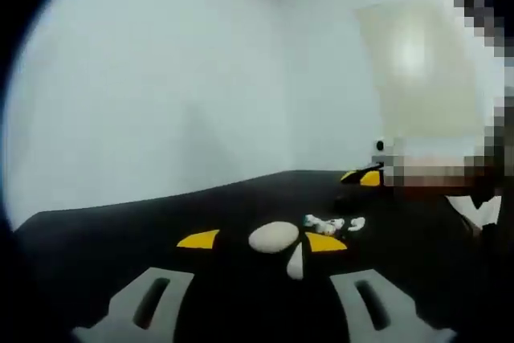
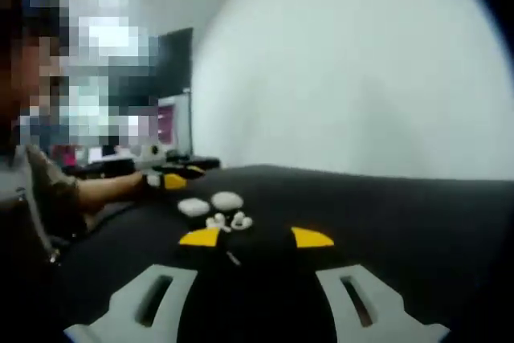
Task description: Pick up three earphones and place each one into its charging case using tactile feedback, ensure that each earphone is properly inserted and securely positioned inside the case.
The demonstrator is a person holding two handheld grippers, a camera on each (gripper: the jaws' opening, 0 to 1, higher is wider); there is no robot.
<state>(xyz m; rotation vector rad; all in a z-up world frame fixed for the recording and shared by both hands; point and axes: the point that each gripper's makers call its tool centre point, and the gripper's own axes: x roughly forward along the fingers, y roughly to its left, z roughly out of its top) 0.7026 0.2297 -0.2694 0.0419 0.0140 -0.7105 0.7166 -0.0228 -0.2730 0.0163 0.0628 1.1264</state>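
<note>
In the left gripper view my left gripper [image 1: 262,240] is open low over the black table [image 1: 120,238]. A white oval charging case [image 1: 273,236] lies between or just beyond its yellow tips, with a smaller white piece [image 1: 295,261] in front of it. Small white earphones [image 1: 325,222] lie loose to the right of the case. In the right gripper view my right gripper [image 2: 256,237] is open with nothing between its fingers. Ahead of it lie two white cases [image 2: 227,199] [image 2: 193,207] and several earphones [image 2: 229,220]. The picture is blurred, so I cannot tell whether the cases stand open.
The right gripper's yellow tips [image 1: 363,177] show at the table's far right. The left gripper [image 2: 173,180], held by a person's hand, comes in from the left. A white wall [image 1: 161,78] backs the table; a monitor [image 2: 173,118] stands behind.
</note>
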